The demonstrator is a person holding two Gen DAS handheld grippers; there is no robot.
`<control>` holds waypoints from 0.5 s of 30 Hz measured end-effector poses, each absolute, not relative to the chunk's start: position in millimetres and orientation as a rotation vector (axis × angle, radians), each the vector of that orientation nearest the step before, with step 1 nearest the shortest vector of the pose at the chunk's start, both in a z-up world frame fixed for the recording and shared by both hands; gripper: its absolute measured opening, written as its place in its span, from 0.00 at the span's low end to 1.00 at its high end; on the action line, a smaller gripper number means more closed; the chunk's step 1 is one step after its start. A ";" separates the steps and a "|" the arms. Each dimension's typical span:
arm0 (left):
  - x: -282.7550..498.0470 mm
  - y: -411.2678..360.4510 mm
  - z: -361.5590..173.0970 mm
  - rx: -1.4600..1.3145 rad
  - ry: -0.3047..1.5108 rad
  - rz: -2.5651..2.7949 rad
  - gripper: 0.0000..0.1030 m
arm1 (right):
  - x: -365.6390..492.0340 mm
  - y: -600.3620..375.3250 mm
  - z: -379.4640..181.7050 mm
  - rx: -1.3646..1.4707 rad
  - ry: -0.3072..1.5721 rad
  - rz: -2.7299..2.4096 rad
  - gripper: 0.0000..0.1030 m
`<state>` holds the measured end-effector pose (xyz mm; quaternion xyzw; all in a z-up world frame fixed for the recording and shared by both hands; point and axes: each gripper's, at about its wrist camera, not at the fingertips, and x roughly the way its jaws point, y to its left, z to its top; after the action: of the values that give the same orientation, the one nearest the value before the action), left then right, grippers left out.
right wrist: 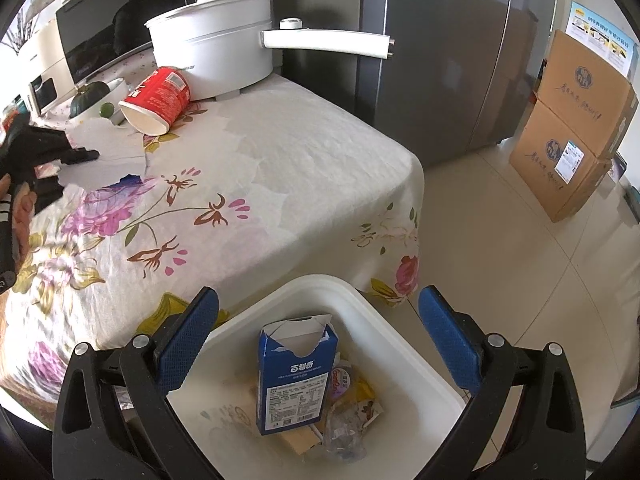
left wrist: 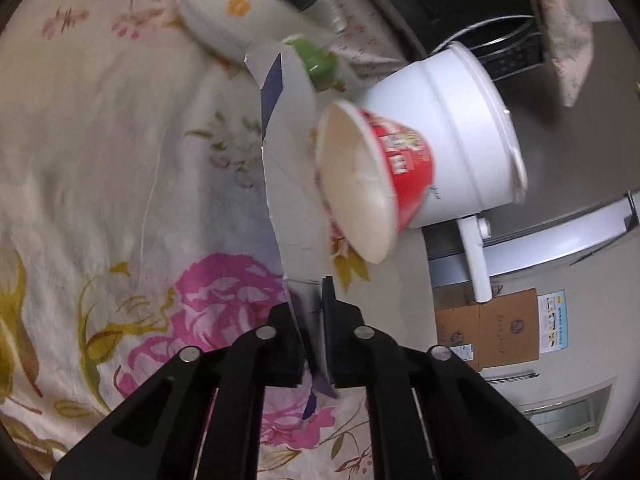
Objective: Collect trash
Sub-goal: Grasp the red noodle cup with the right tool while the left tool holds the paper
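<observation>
My left gripper [left wrist: 310, 320] is shut on a torn flat piece of white and blue carton [left wrist: 290, 152] and holds it above the flowered tablecloth; it also shows in the right wrist view [right wrist: 106, 156] at the far left. A red instant-noodle cup [left wrist: 372, 176] lies on its side beside the carton, also seen in the right wrist view [right wrist: 156, 100]. My right gripper [right wrist: 318, 320] is open and empty over a white trash bin [right wrist: 400, 328]. The bin holds a blue torn carton [right wrist: 294, 380] and wrappers [right wrist: 352, 408].
A white electric pot [right wrist: 212, 52] with a long handle stands at the table's back. A bowl with a dark squash and a lime [right wrist: 94, 100] sits near the cup. A microwave, a grey fridge [right wrist: 432, 60] and stacked cardboard boxes [right wrist: 576, 120] stand around the table.
</observation>
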<state>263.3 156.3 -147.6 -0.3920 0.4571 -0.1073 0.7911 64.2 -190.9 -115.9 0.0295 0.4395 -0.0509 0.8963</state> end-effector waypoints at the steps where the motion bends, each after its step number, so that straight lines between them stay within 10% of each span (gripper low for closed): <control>1: 263.2 155.2 -143.3 -0.836 0.977 -0.230 0.05 | 64.3 -190.3 -116.0 0.061 0.910 -0.103 0.93; 15: 179.2 173.6 -42.8 -0.702 0.739 -0.253 0.01 | 145.9 -150.1 -92.7 0.240 0.874 0.176 0.93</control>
<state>179.2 173.6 -42.8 -0.3350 0.3526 -0.1210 0.8653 145.9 -150.1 -92.7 0.1156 0.4214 0.0851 0.8954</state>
